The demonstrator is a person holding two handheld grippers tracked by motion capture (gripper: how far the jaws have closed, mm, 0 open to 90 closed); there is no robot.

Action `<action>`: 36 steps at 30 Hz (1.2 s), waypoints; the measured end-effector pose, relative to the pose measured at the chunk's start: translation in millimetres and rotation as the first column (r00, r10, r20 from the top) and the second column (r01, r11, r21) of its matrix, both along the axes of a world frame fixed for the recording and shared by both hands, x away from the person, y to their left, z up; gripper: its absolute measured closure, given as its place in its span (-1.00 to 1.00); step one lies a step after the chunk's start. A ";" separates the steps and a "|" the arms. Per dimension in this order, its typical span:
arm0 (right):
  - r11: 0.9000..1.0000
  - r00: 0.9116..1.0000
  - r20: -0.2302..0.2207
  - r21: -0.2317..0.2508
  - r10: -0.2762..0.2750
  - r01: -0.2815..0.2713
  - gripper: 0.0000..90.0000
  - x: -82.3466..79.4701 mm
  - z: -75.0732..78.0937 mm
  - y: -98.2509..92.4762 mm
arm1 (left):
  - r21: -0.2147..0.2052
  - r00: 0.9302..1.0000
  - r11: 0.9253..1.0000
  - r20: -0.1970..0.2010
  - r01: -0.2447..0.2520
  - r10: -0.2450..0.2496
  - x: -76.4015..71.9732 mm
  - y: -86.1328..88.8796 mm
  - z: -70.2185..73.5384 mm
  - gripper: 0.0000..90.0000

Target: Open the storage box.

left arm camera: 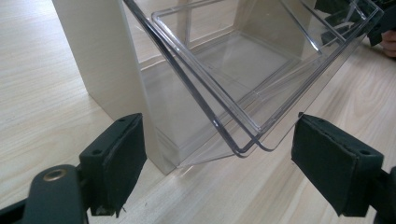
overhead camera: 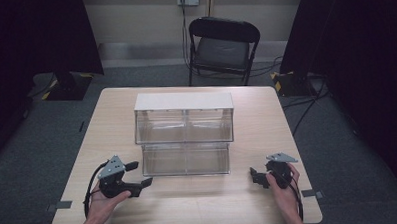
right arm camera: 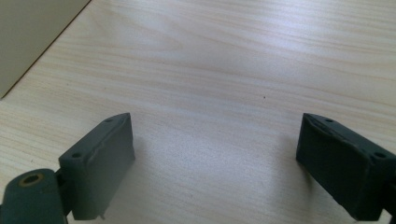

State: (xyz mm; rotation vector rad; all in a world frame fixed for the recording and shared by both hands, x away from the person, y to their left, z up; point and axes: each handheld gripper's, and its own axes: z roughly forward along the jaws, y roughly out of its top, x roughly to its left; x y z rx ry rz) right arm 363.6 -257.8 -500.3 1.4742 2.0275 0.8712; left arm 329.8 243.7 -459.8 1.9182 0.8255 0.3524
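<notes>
A clear plastic drawer cabinet (overhead camera: 185, 135) with a white top stands in the middle of the wooden table (overhead camera: 256, 110), its two tiers of bins tilted toward the near side. My left gripper (overhead camera: 141, 174) rests near the cabinet's lower left corner, open and holding nothing. In the left gripper view its jaws stand wide apart (left arm camera: 224, 158) before the clear lower bin (left arm camera: 243, 70) and the white side panel (left arm camera: 107, 60). My right gripper (overhead camera: 257, 176) lies near the lower right corner, open. Bare wood lies between its jaws (right arm camera: 215, 158), with a cream panel (right arm camera: 28, 32) at the top left.
A black folding chair (overhead camera: 223, 46) stands behind the table. Dark curtains hang on both sides, and cables run over the grey carpet at the right. Bare tabletop stretches along the near edge between the two hands. Tape marks (overhead camera: 59, 205) stick at the table's corners.
</notes>
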 end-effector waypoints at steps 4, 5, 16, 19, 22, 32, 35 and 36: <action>1.000 1.000 0.000 0.000 0.000 0.000 -0.77 0.0 0.0 0.0 | -0.009 1.000 1.000 -0.007 -0.001 0.001 0.9 -0.3 0.8 -0.62; 1.000 1.000 0.000 0.000 0.000 0.000 -0.77 0.0 0.0 0.0 | -0.005 1.000 1.000 -0.002 0.004 -0.004 0.8 -0.3 1.9 -0.62; 1.000 1.000 -0.002 0.000 -0.002 0.002 -0.77 0.1 0.0 0.1 | -0.029 1.000 1.000 0.000 -0.007 0.007 1.2 -2.0 5.2 -0.64; 1.000 1.000 -0.002 0.000 -0.002 0.002 -0.77 0.1 0.0 0.1 | -0.041 1.000 0.999 0.000 0.001 -0.001 3.0 -5.3 6.9 -0.64; 1.000 1.000 -0.002 0.000 -0.001 0.001 -0.78 0.3 0.0 0.1 | -0.032 1.000 0.999 0.011 0.005 -0.004 4.1 -7.3 8.9 -0.66; 1.000 1.000 -0.003 0.000 0.000 0.000 -0.79 0.6 0.0 0.1 | -0.045 1.000 0.999 -0.004 -0.020 0.020 6.9 -10.0 10.2 -0.69; 1.000 1.000 -0.002 -0.001 0.000 0.000 -0.79 0.7 -0.1 0.1 | -0.025 1.000 0.999 0.002 -0.022 0.022 8.4 -11.5 11.7 -0.69; 1.000 1.000 -0.002 -0.001 0.002 -0.002 -0.79 0.8 -0.1 0.0 | -0.032 1.000 0.999 0.001 -0.023 0.023 8.6 -11.3 12.2 -0.69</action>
